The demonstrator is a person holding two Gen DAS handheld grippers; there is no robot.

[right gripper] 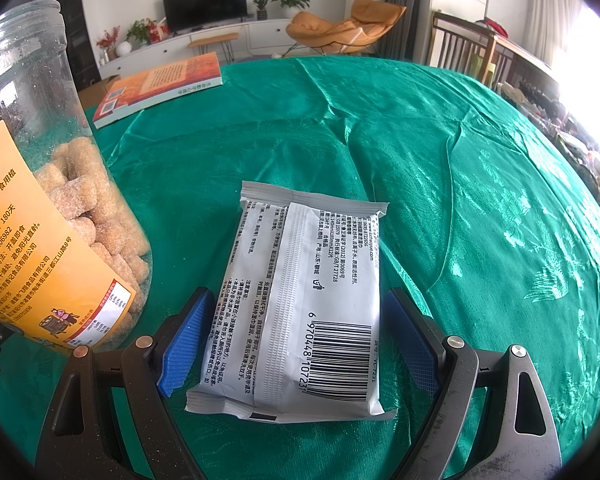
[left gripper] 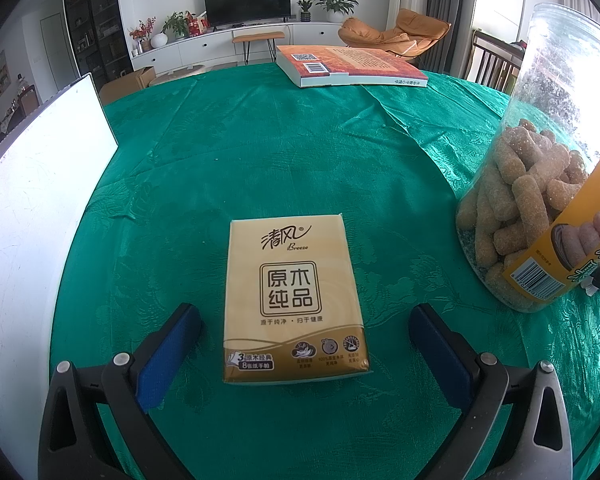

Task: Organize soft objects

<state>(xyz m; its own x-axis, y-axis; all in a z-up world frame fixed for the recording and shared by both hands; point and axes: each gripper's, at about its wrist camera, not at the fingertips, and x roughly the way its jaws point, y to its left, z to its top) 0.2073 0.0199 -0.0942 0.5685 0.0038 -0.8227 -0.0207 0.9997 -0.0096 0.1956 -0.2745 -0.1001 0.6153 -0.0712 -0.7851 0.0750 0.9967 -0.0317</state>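
Left gripper (left gripper: 304,320) fingers are standing apart around the tissue pack (left gripper: 294,300) at lower centre; right gripper (right gripper: 300,320) fingers are flanking the wipes pack (right gripper: 300,304), apart, beside the jar (right gripper: 40,200)

Tissue pack (left gripper: 294,300) flat on green-clothed bench (left gripper: 260,160), label up, lying between blue pads (left gripper: 168,356) of left hand-held gripper (left gripper: 305,354), jaws wide, pads clear of pack on both sides. Snack jar (left gripper: 540,184) stands at right, near. Book (left gripper: 350,66) lies at far edge. White board (left gripper: 32,216) along left.
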